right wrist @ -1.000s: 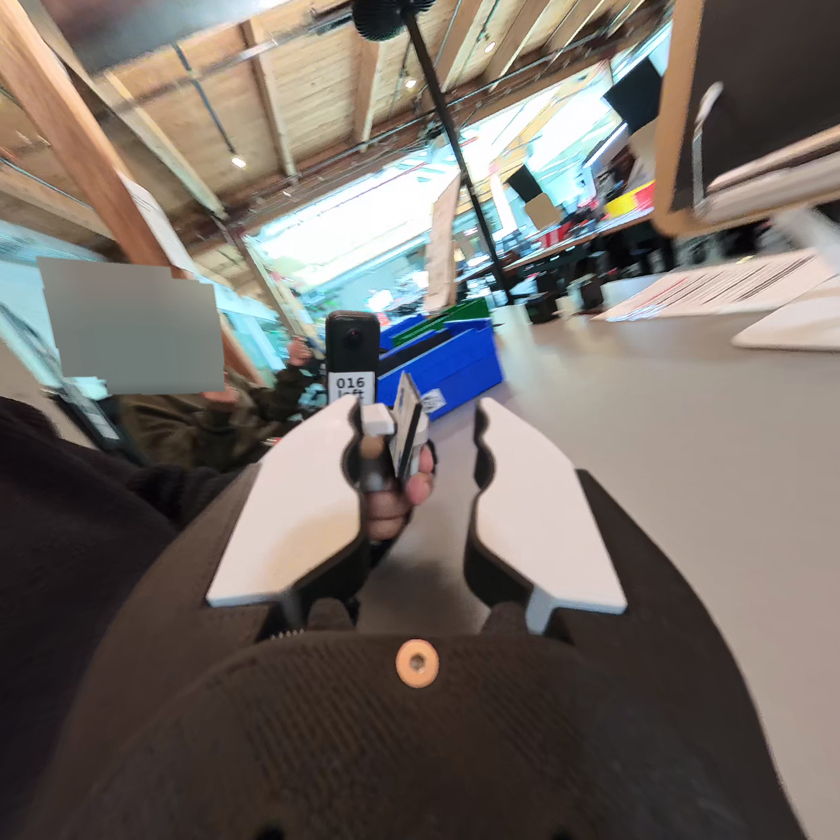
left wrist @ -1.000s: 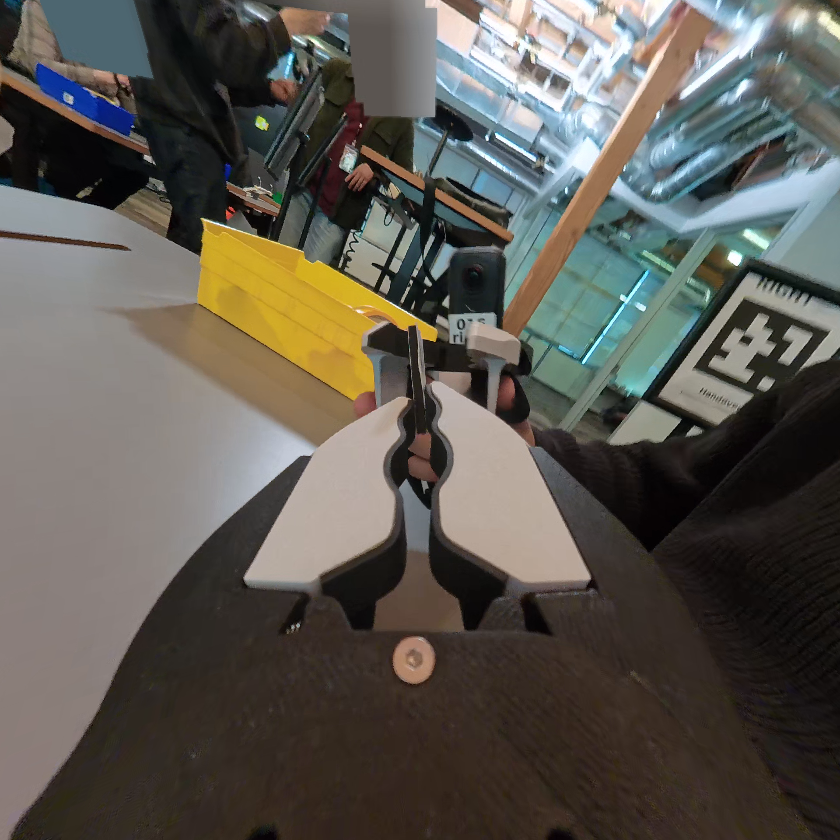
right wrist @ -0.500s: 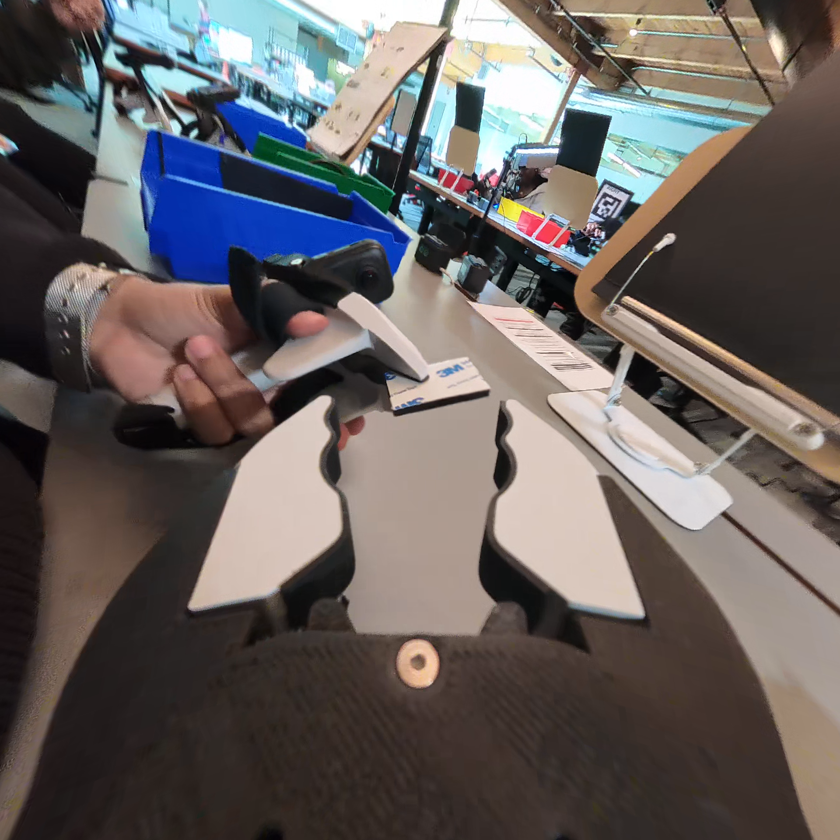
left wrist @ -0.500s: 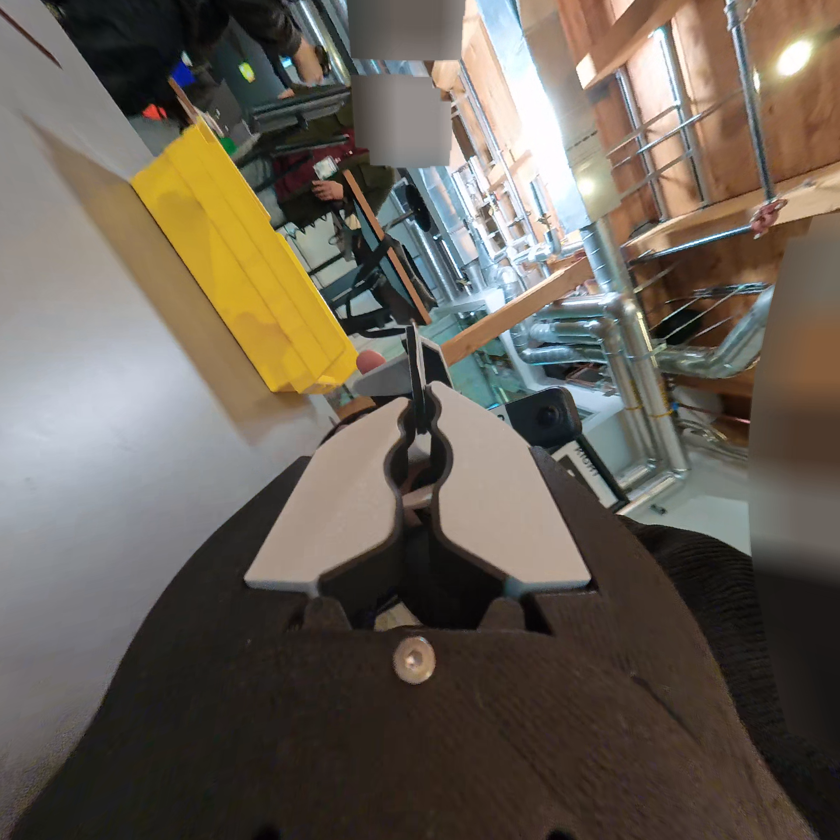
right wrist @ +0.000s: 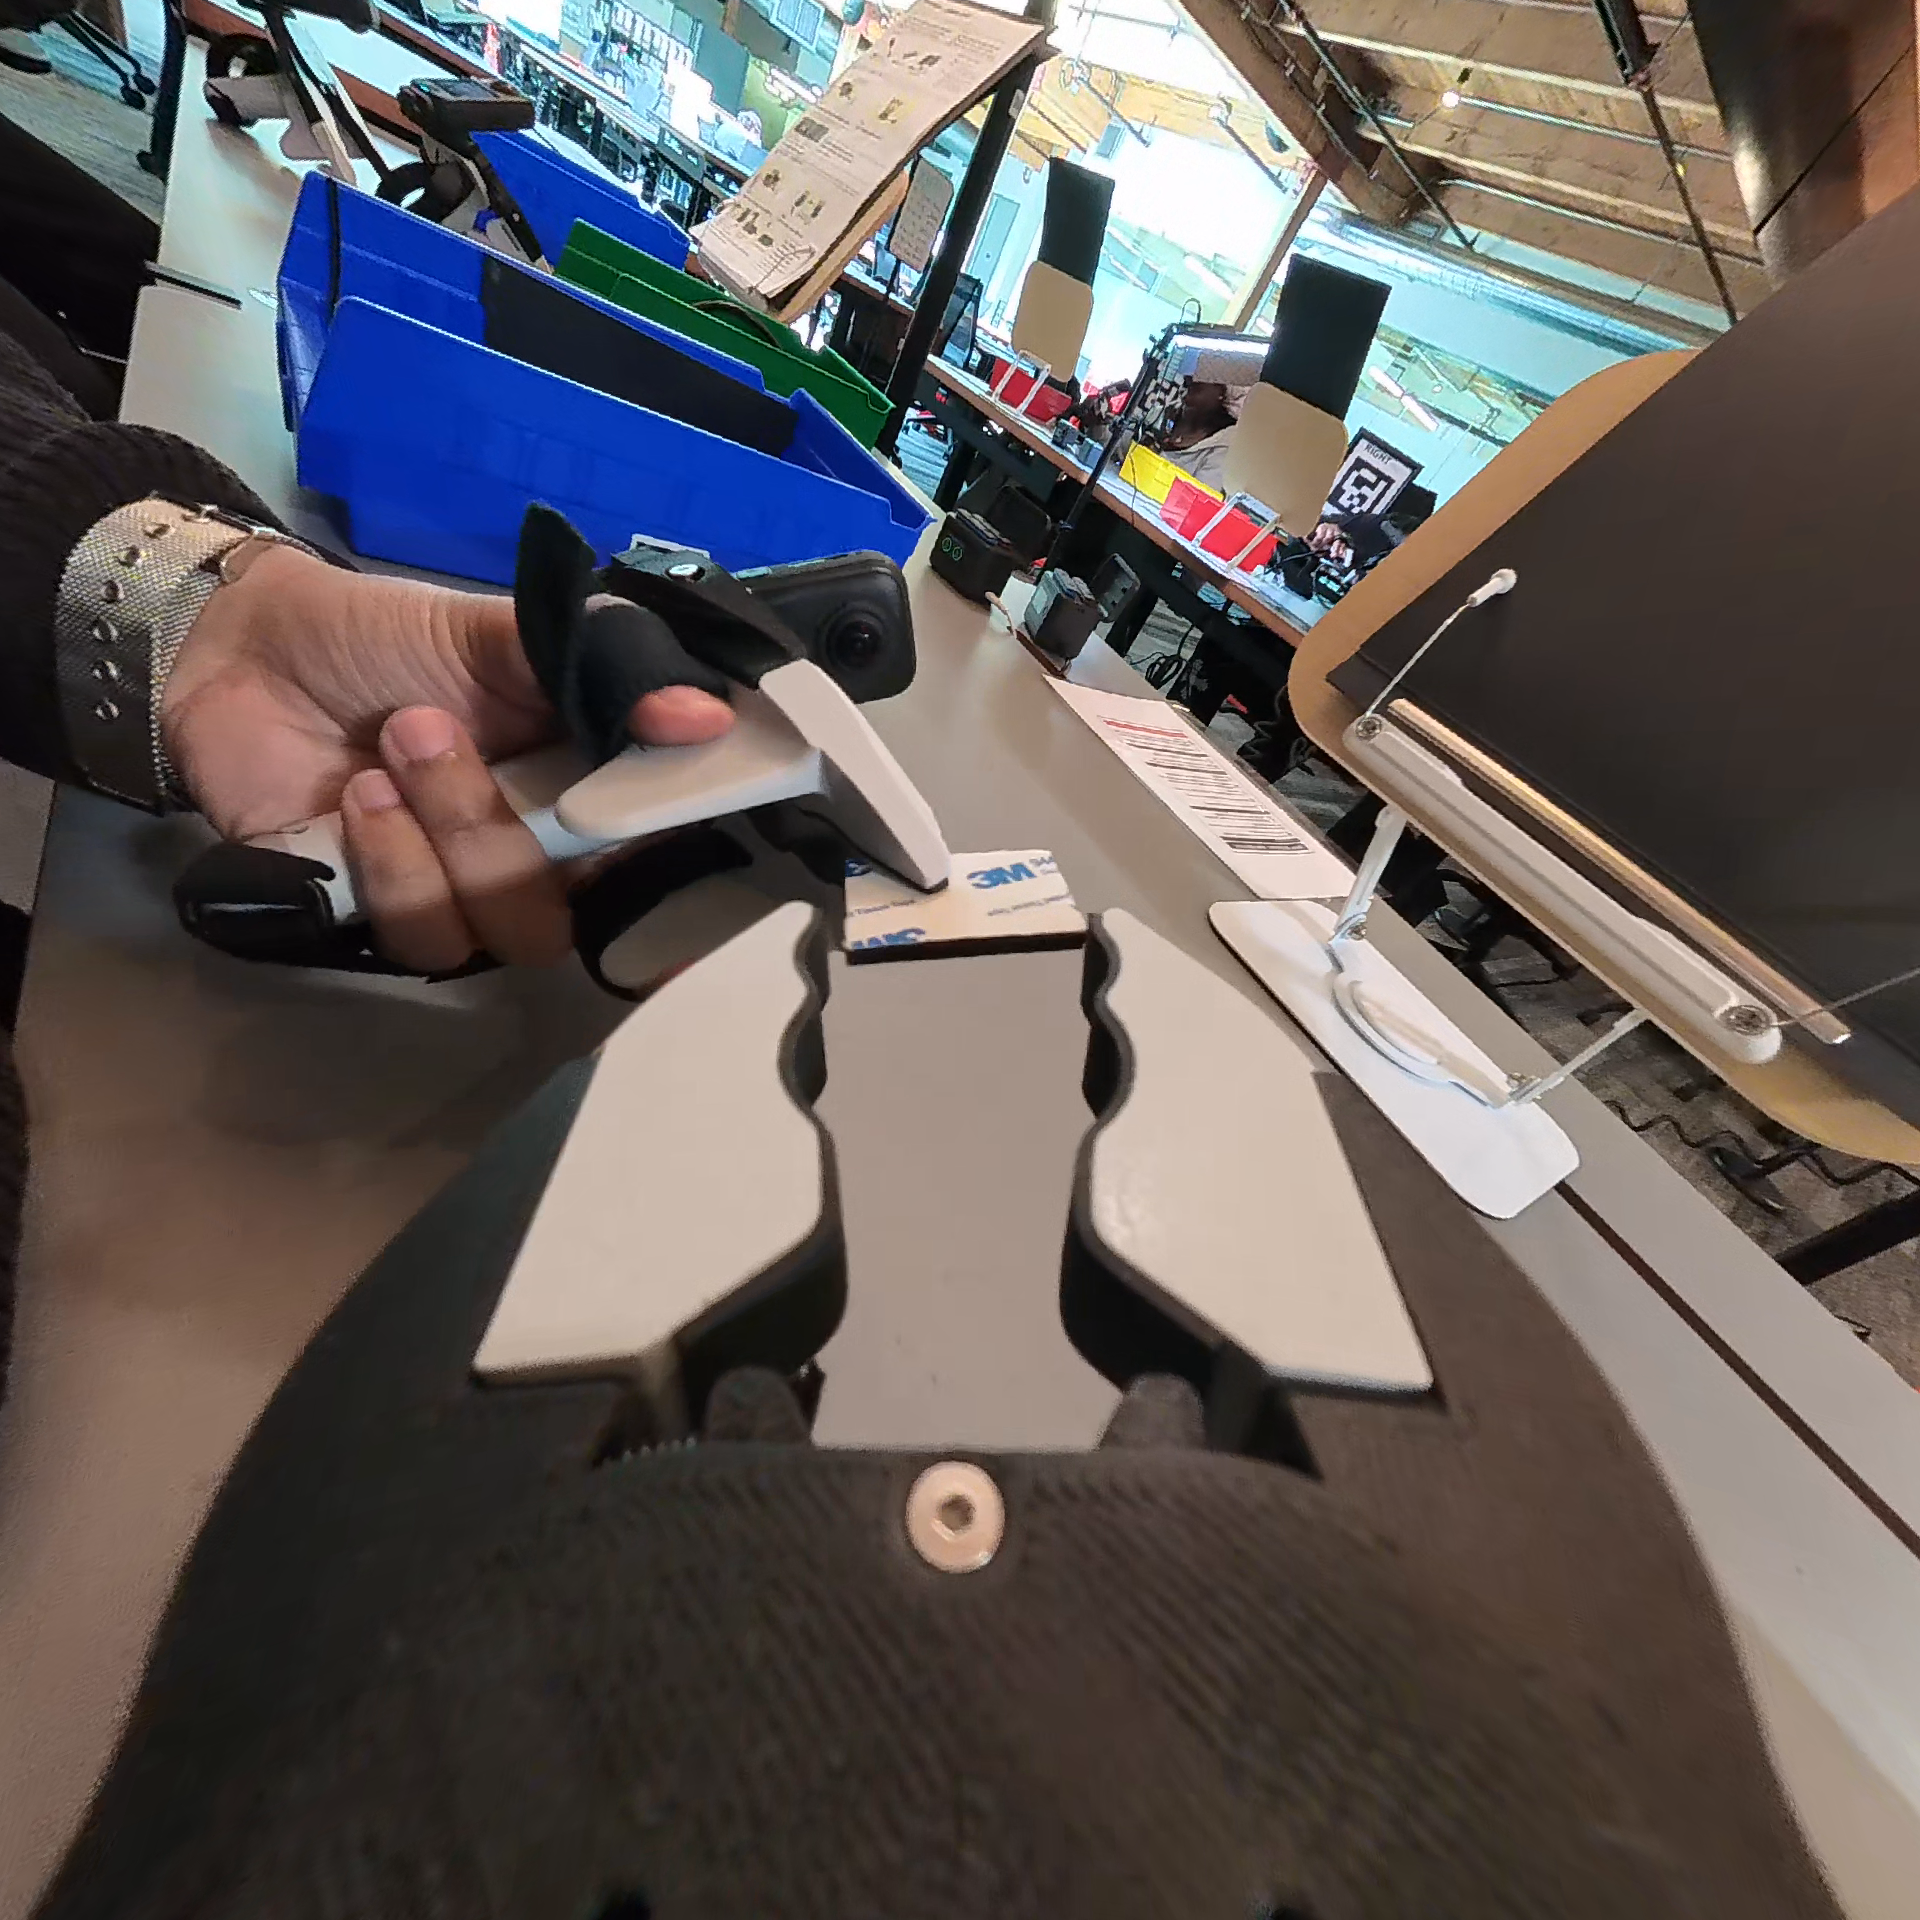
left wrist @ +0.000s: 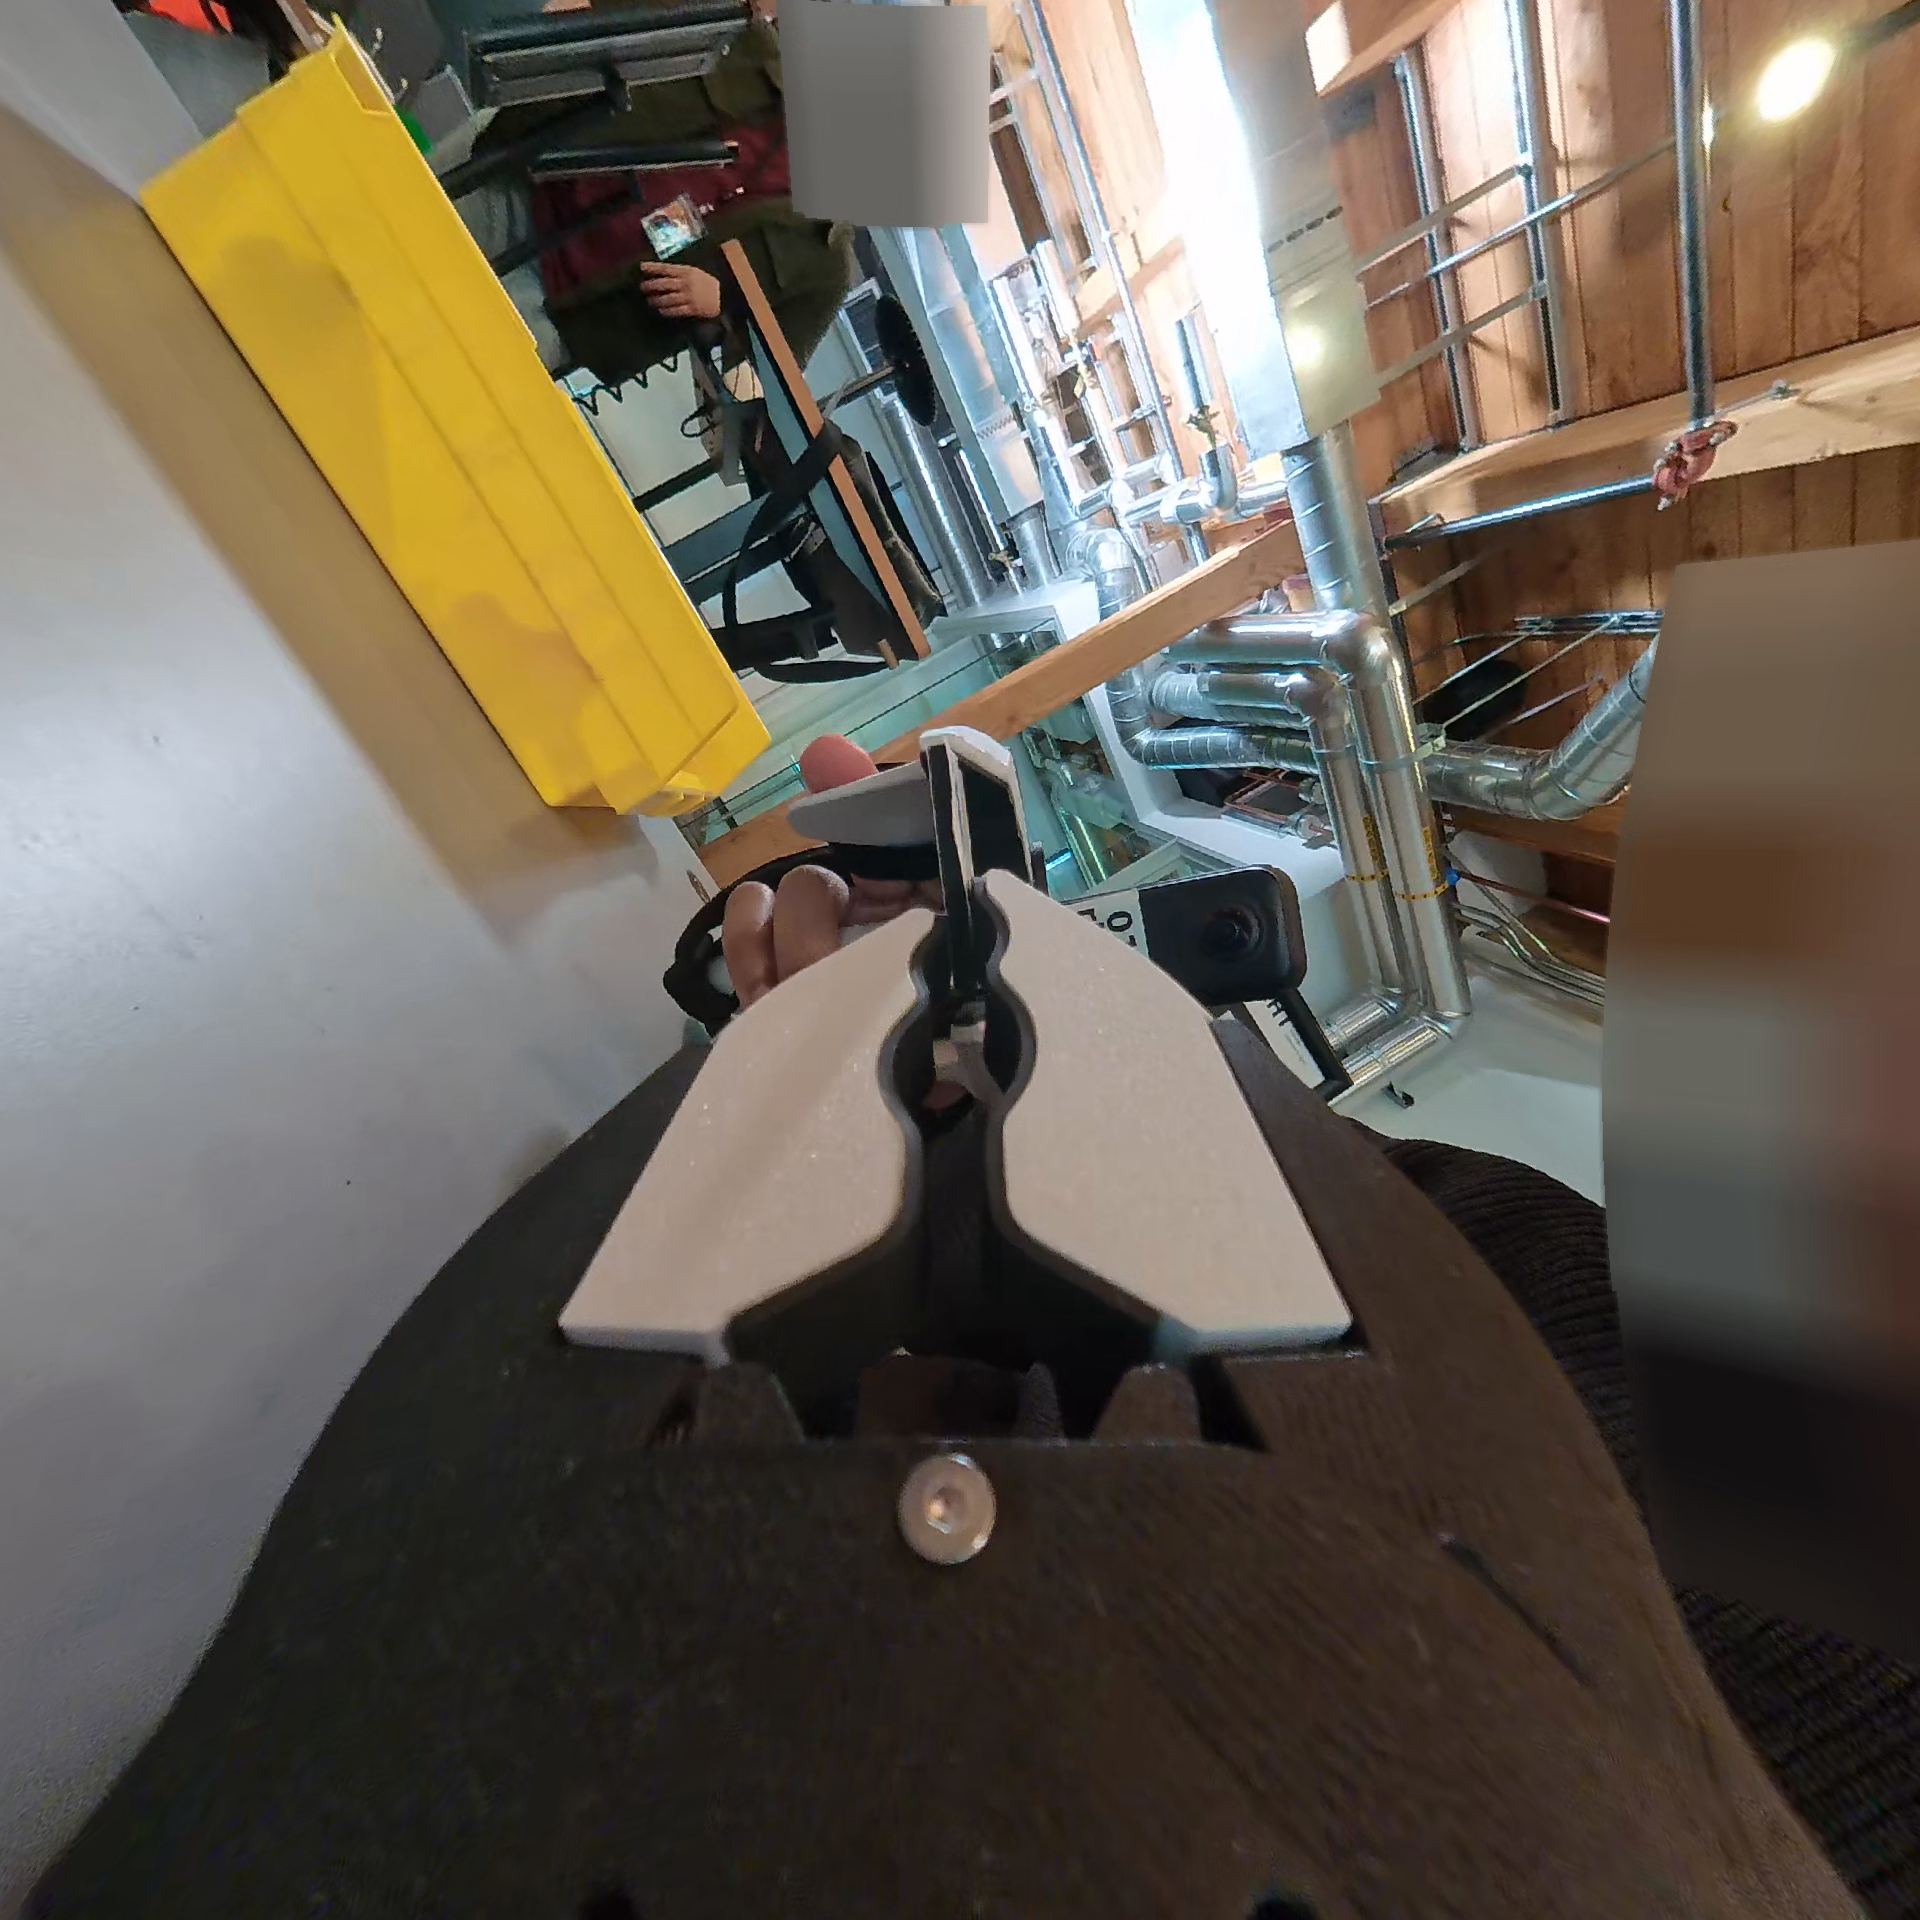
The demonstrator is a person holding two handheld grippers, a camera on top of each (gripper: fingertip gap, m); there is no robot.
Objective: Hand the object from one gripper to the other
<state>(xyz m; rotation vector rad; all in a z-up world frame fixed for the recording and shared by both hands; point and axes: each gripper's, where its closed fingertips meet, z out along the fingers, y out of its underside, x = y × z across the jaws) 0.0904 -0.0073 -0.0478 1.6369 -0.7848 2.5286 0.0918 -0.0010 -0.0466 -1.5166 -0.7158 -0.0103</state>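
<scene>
Right wrist view: the right gripper [right wrist: 956,930] hangs low over the grey table [right wrist: 1039,748], jaws spread wide and empty, pointed at a flat adhesive pad [right wrist: 987,904] held just ahead of its tips. A bare hand [right wrist: 343,717], wrist banded in metal mesh, reaches in from the left working the left gripper [left wrist: 961,899], whose jaws pinch the pad edge-on. A blue bin [right wrist: 540,457] sits behind; a yellow bin [left wrist: 447,416] in the left wrist view.

Gripper-mounted cameras face each other closely, sharing the pad [right wrist: 961,906].
</scene>
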